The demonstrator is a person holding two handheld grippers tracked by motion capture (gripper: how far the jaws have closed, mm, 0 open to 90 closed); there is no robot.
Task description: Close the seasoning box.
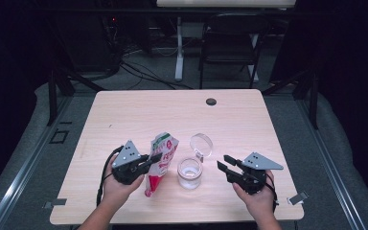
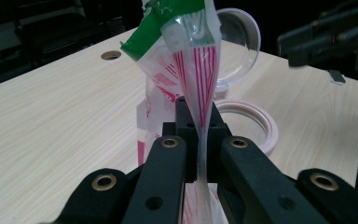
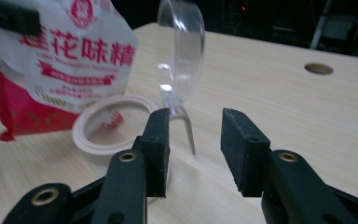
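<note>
A red, white and green printed plastic bag stands tilted on the wooden table, left of centre. My left gripper is shut on the bag's side, and in the left gripper view the thin film of the bag is pinched flat between the jaws of that gripper. Just right of the bag sits a clear glass jar with a pale rim, its hinged clear lid flipped up behind it. My right gripper hovers open to the right of the jar, and nothing lies between the pads of this gripper.
A dark round hole marks the table's far side. Beyond the table stand a black chair and a white desk leg among floor cables. Metal clips sit at the near table corners.
</note>
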